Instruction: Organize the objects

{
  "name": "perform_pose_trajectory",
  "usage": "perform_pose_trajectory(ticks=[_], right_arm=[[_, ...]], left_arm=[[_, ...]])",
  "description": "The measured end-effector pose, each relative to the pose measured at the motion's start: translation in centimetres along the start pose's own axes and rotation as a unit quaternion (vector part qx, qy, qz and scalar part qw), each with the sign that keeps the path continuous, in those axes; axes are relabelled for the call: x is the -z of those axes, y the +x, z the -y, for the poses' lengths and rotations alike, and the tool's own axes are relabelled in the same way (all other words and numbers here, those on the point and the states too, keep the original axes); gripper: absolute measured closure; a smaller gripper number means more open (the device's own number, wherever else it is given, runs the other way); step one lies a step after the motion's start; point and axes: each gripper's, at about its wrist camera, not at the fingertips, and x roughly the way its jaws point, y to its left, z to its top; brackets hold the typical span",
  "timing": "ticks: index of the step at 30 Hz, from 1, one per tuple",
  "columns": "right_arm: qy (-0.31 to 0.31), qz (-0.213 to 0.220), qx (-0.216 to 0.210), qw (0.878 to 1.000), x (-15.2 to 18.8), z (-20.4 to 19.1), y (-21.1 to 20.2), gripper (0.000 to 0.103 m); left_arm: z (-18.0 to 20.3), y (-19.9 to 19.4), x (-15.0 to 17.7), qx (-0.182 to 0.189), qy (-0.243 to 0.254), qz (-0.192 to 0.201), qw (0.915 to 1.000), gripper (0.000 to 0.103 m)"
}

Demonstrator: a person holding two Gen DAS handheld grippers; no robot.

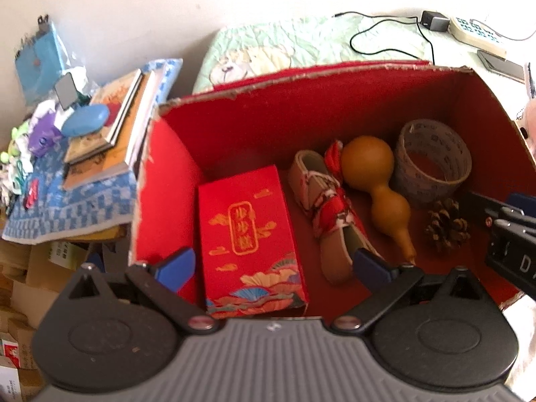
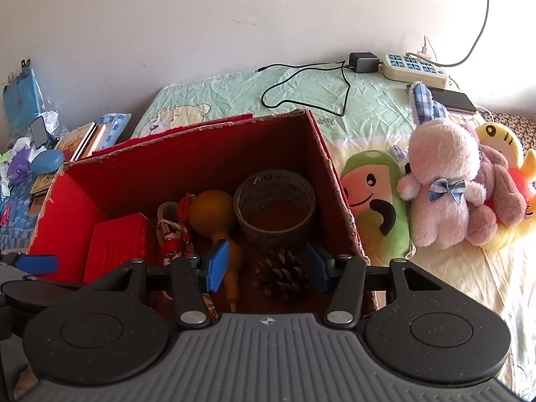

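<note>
Bedding: pale green sheet (image 2: 234,93) with a printed bear lies under a plain white wall (image 2: 201,16); a red cardboard box (image 1: 301,107) stands open on it.
Box contents: red gift carton (image 1: 248,231) at 9 o'clock of the floor, rolled patterned bundle (image 1: 330,201) beside it, brown gourd (image 1: 375,181) touching the bundle, tape roll (image 1: 432,159) toward 2 o'clock, pine cone (image 1: 447,224) just in front of the roll.
Left gripper (image 1: 273,264): spread wide and holding nothing; one blue pad (image 1: 177,268) sits by the box's left wall, the other over the bundle's near end, with the carton between them.
Right gripper (image 2: 268,268): open about halfway and empty, its fingers on either side of the pine cone (image 2: 283,274) without visibly touching it.
Only in left view: the gift carton's gold emblem and fan print, and the stack of books (image 1: 117,127) seen large at 9 o'clock.
Only in right view: pink plush rabbit (image 2: 442,181), green plush toy (image 2: 378,207) and yellow plush (image 2: 502,154) at 3 o'clock outside the box.
Both views: white power strip (image 2: 415,67), black charger (image 2: 363,62) with its cable, dark phone (image 2: 452,100) near 1 o'clock, blue case (image 2: 47,161) at 9 o'clock.
</note>
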Motion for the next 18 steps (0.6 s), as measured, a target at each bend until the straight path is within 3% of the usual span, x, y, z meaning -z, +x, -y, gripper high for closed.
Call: perform_pose_trajectory(ticks=[18], right_arm=[[-0.015,0.015,-0.002,1.0,0.4,-0.9,-2.0,0.049]], left_arm=[[-0.2,-2.1,1.0,0.002,-0.014,0.02,0.9997,0.002]])
